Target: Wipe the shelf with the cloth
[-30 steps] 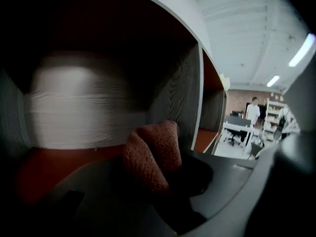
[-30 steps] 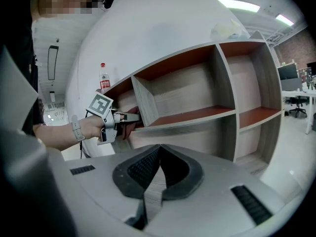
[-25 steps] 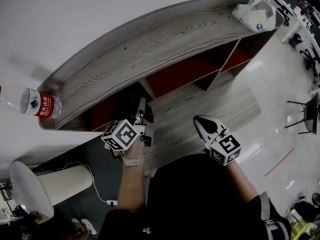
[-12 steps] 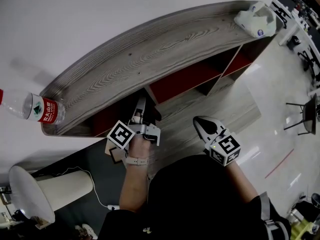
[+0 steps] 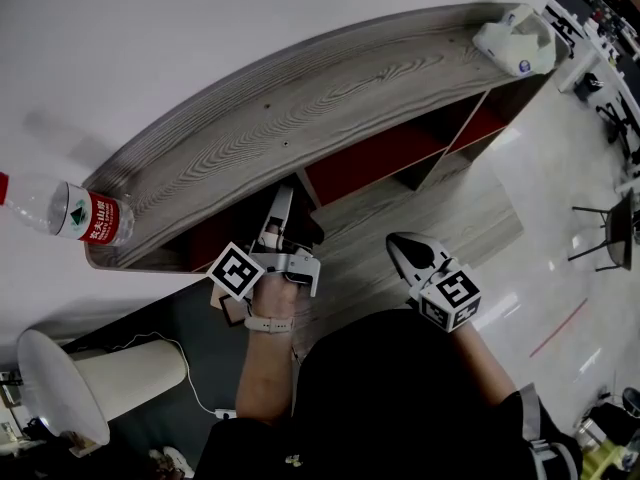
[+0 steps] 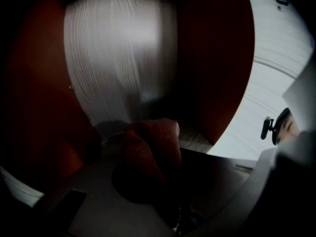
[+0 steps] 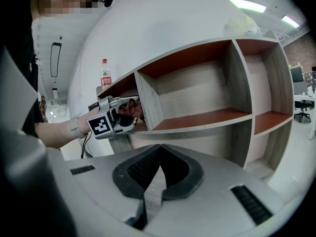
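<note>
The grey wood-grain shelf unit [image 5: 300, 98] with red-lined compartments [image 7: 197, 117] stands against the white wall. My left gripper [image 5: 275, 230] reaches into the unit's leftmost compartment, shut on a reddish cloth [image 6: 150, 144] that bunches between its jaws. From the right gripper view the left gripper [image 7: 129, 113] shows at the compartment's mouth with the cloth [image 7: 123, 110] in it. My right gripper [image 5: 408, 253] hangs in front of the unit, shut and empty, its tips [image 7: 159, 148] touching.
A water bottle [image 5: 65, 211] with a red label lies at the left end of the shelf top. A white bag [image 5: 515, 40] sits at the right end. A white cylinder-shaped stand [image 5: 100, 368] is on the floor at lower left; chairs [image 5: 610, 228] are at right.
The left gripper has pushed up and deeper into the left compartment with the cloth, and its marker cube has turned. The right gripper has stayed in place.
</note>
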`<state>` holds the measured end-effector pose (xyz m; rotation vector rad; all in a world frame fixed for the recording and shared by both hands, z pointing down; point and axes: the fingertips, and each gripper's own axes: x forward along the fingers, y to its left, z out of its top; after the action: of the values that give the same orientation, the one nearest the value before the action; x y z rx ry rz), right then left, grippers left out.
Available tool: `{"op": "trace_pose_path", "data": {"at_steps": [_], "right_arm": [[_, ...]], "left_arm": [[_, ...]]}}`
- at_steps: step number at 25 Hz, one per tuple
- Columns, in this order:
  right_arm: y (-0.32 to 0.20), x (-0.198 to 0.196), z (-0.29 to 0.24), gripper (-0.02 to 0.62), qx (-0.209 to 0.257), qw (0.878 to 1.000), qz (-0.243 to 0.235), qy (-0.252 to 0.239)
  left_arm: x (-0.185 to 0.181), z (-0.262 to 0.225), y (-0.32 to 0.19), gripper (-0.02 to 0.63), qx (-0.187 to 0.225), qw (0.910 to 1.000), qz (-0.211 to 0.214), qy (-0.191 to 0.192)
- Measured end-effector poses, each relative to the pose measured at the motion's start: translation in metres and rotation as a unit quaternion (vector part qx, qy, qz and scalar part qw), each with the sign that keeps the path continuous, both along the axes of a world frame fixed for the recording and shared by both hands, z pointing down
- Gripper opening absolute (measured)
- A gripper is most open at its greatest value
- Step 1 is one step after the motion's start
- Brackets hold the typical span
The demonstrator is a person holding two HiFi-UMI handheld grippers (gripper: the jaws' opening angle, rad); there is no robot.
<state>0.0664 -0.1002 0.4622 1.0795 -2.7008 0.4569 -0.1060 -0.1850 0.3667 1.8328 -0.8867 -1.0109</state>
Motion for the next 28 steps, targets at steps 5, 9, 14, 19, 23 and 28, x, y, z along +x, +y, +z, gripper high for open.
{"op": "trace_pose_path", "data": {"at_steps": [5, 9, 14, 19, 23, 28], "right_arm": [[-0.002, -0.004, -0.005, -0.003, 0.002, 1.0, -0.002, -0.004], [0.0, -0.008, 0.001, -0.003, 0.005, 1.0, -0.019, 0.003], [0.0, -0.011, 0.002, -0.003, 0.004, 1.0, -0.027, 0.005], [-0.001, -0.009, 0.004, -0.003, 0.002, 1.0, -0.025, 0.007], [-0.003, -0.008, 0.005, -0.003, 0.002, 1.0, -0.024, 0.007], [-0.004, -0.008, 0.004, -0.003, -0.001, 1.0, -0.022, 0.005]], "left_arm": [[0.004, -0.036, 0.015, 0.077, 0.053, 0.9984, 0.015, 0.007], [0.007, -0.065, 0.028, 0.075, 0.105, 0.9937, 0.023, 0.033], [0.006, -0.075, 0.029, 0.071, 0.128, 0.9899, 0.027, 0.054], [0.0, -0.076, 0.019, 0.069, 0.136, 0.9883, 0.012, 0.068], [-0.007, -0.073, 0.007, 0.069, 0.135, 0.9872, -0.011, 0.084], [-0.015, -0.065, -0.008, 0.069, 0.127, 0.9881, -0.057, 0.066]]}}
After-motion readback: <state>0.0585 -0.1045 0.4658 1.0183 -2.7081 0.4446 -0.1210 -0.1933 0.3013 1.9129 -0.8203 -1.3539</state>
